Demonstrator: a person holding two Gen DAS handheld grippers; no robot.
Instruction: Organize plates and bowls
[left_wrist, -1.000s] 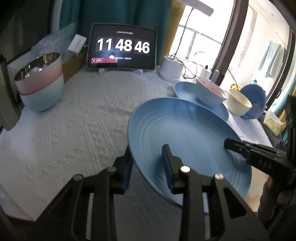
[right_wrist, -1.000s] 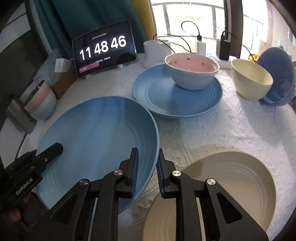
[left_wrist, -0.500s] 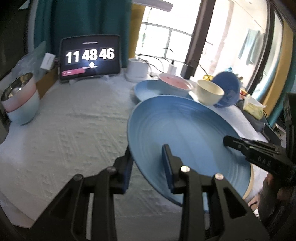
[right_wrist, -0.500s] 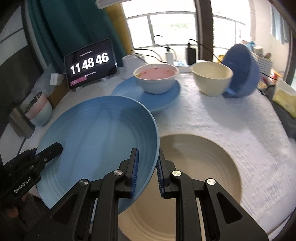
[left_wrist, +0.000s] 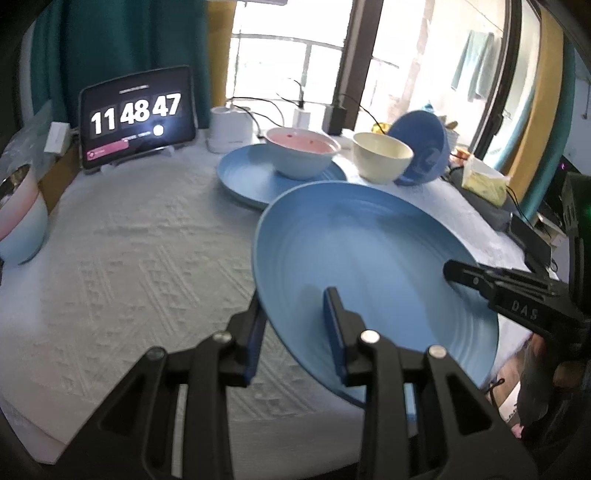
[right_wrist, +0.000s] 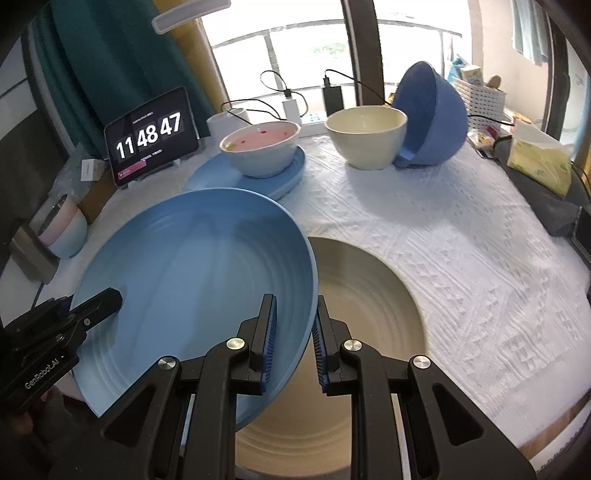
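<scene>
Two claws are clamped on one large blue plate (right_wrist: 192, 280): left claw (left_wrist: 295, 332) on its left rim, right claw (right_wrist: 293, 343) on its right rim. The plate is held tilted above the tabletop (right_wrist: 461, 251), partly over a beige plate (right_wrist: 369, 314).

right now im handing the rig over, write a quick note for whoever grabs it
Left hand-held gripper: shut on the left rim of the big blue plate.
Right hand-held gripper: shut on the same plate's right rim.
The plate is held tilted in the air, partly over the beige plate on the white tablecloth.
Farther back: pink-lined bowl on a second blue plate, a cream bowl, a blue bowl leaning on it, and stacked bowls far left.
Done: plate lifted. Left: set it down and stack the rest.
</scene>
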